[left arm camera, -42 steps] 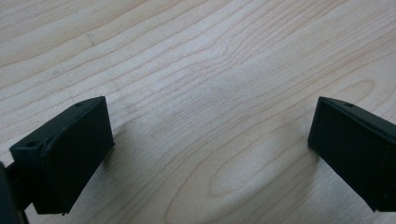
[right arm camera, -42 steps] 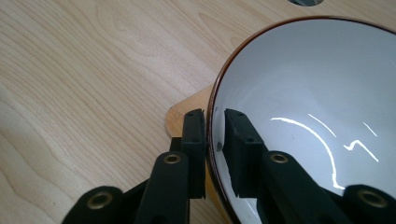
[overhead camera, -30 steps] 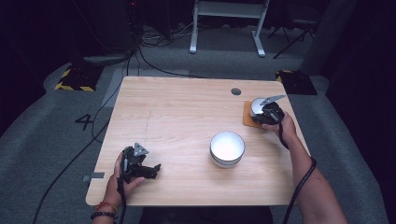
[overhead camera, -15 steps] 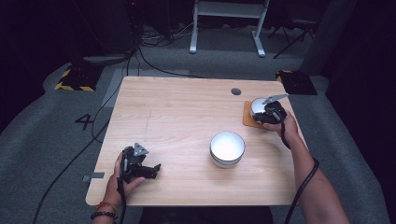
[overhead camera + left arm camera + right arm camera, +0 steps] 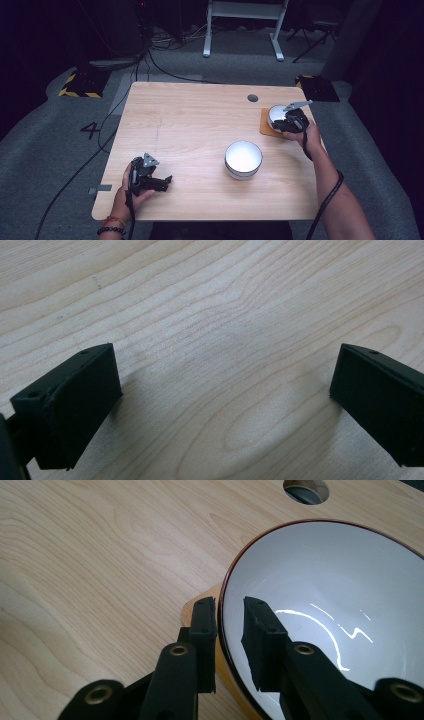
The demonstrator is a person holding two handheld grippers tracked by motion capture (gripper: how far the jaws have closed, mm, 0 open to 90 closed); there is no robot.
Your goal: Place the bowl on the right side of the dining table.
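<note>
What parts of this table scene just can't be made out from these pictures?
- Right gripper view: whether its pads press on the bowl rim or stand just clear; the gap is too fine to judge.
- Same view: most of the orange mat, hidden under the bowl.
- High view: the right gripper's jaw tips, too small.
- Left gripper view: its body, cut off by the bottom edge.

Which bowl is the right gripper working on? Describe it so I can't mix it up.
On the wooden table, look to the far right edge. The bowl on the orange mat sits there, right gripper straddling its rim; the other white bowl stands on bare wood.
</note>
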